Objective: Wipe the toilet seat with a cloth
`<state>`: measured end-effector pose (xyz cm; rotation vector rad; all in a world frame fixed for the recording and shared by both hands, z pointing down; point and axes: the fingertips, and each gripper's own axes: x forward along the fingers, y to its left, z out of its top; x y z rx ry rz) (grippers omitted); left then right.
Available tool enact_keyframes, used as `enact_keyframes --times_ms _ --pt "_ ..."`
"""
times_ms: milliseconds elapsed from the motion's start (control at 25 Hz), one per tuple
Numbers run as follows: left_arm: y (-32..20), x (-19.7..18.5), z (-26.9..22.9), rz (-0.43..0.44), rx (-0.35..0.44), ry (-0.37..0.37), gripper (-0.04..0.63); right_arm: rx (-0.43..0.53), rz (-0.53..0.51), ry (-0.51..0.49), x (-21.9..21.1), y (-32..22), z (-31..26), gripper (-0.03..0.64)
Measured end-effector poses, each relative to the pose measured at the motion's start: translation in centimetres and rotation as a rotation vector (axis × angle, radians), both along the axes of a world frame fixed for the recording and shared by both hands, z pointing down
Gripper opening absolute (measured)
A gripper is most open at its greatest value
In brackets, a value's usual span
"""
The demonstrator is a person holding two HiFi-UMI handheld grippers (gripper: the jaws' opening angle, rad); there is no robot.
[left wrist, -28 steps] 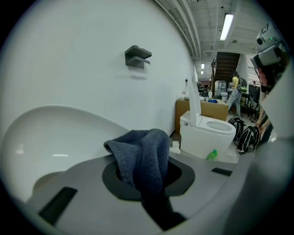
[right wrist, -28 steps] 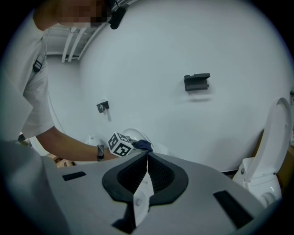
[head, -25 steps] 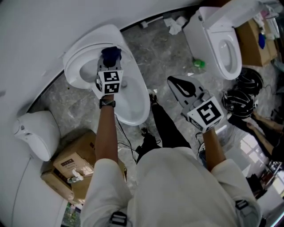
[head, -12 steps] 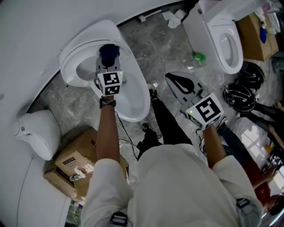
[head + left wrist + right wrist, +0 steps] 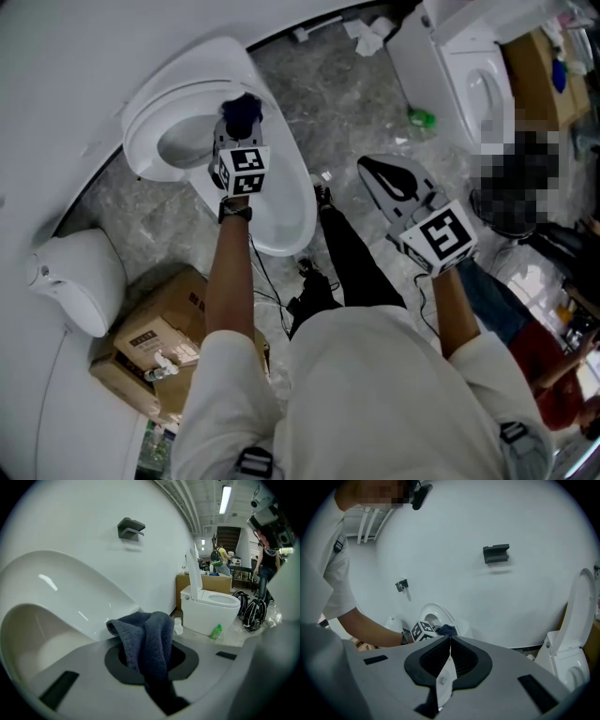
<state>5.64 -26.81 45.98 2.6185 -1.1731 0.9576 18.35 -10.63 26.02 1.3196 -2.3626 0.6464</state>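
The dark blue terry cloth [image 5: 242,109] hangs bunched from the left tongs [image 5: 234,131], which are closed on its folds. It sits at the rim of the white glossy toilet seat [image 5: 150,122], on the side of the bowl opening away from the curved wall [image 5: 75,66]. Whether it already presses on the seat is unclear.

It is likely soft, light and floppy, so a grip deep in the bunch suits it, with a loose pad left to drag. The glazed seat looks hard and slick.

That wall lies close behind the toilet and limits strokes there; the near side is freer. The right tongs [image 5: 449,639], closed and empty, hang well apart from the toilet.
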Motion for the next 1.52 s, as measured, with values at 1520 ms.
enact_keyframes --times_ms 1520 --pt "4.8 2.9 13.2 0.060 -0.074 -0.178 0.057 -0.104 -0.068 -0.011 -0.5 3.6 7.8 0.029"
